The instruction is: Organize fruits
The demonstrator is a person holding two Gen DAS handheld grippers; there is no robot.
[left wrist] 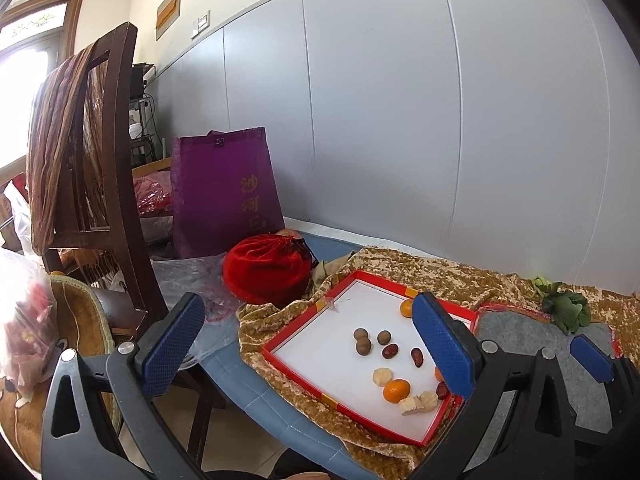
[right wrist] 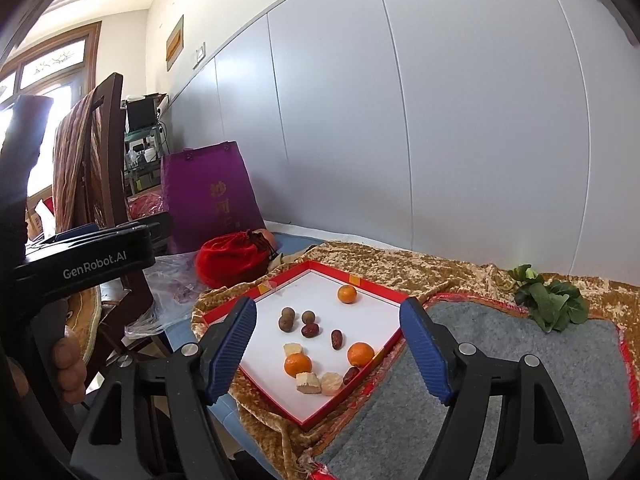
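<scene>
Here both claws [right wrist: 328,344] gape above tray [right wrist: 352,280]

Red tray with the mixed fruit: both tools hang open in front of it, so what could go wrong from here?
1. The tangerines and brown round fruits lie loose on the smooth white tray; a nudge from the right tool could roll them.
2. A red date sits tight in the tray's near corner beside a pale chunk, awkward to pinch alone.
3. The tray rests on rumpled gold cloth and may shift.
</scene>
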